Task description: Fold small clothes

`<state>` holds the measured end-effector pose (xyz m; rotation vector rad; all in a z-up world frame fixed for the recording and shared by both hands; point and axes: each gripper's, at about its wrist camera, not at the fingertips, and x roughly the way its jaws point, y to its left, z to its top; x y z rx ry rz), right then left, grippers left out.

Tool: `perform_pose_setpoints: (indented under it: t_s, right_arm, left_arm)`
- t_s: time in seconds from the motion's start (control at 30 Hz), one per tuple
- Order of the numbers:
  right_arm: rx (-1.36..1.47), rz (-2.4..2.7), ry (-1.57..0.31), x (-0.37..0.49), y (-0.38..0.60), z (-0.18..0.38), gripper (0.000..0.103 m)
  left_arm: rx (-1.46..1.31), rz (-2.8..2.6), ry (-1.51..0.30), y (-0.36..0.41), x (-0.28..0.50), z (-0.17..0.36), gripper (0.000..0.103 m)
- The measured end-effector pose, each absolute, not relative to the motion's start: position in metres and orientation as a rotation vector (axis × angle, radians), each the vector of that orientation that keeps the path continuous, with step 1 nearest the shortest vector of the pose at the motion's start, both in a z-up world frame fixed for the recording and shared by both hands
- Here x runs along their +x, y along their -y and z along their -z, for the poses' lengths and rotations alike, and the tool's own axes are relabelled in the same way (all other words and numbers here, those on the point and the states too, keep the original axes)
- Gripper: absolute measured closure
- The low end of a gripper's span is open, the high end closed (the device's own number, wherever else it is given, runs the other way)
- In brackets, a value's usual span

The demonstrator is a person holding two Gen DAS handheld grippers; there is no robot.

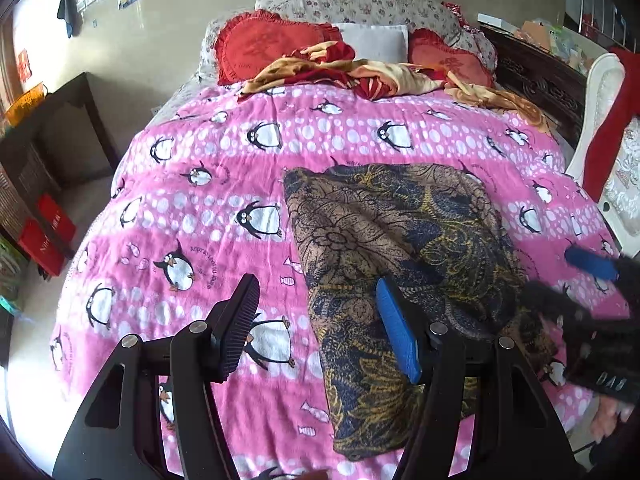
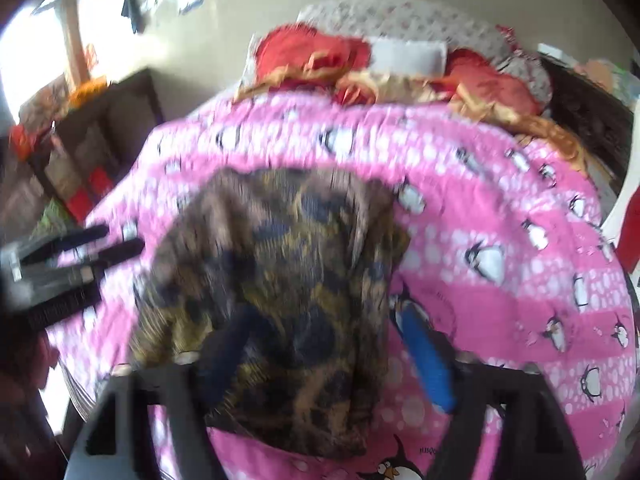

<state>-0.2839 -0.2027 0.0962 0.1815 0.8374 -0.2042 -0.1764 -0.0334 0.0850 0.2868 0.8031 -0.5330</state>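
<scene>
Left wrist view: your left gripper [image 1: 318, 320] sits nearest, jaws spread wide and holding nothing, black pad at 8 o'clock, blue pad at 5 o'clock over the garment's near strip. Patterned brown-and-navy garment [image 1: 400, 248] lies on the pink penguin blanket [image 1: 192, 184], already narrowed to a long panel running from centre to 6 o'clock; judged partly folded. Your right gripper [image 1: 592, 300] shows at 3 o'clock, blurred, near the garment's right edge. 2 red cushions [image 1: 264, 46] at 12 o'clock, well apart from the work.

Right wrist view: heavy blur. Right gripper [image 2: 336, 344] has its 2 pads apart, with the garment [image 2: 272, 264] lying between and over the left one; whether it pinches cloth, cannot tell. Left gripper [image 2: 80, 256] at 9 o'clock, just beside the garment's left edge. Likely you're flanking both edges to square the panel before the next fold.
</scene>
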Motion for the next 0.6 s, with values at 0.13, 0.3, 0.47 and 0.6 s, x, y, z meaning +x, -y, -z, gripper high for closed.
perform_pose_setpoints:
  t_s: [0.13, 0.3, 0.47, 0.6]
  right_arm:
    - [0.174, 0.262, -0.8, -0.279, 0.196, -0.116, 0.018]
    - [0.202, 0.293, -0.785, -0.278, 0.194, -0.123, 0.017]
    - [0.212, 0.293, -0.784, -0.278, 0.192, -0.123, 0.016]
    - [0.22, 0.3, -0.788, -0.277, 0.193, -0.122, 0.016]
  left_arm:
    - [0.276, 0.523, -0.766, 0.029, -0.182, -0.095, 0.042]
    - [0.247, 0.524, -0.753, 0.024, -0.185, -0.103, 0.042]
    - [0.236, 0.517, -0.754, 0.023, -0.185, -0.103, 0.042]
    - [0.23, 0.518, -0.757, 0.022, -0.185, -0.103, 0.042]
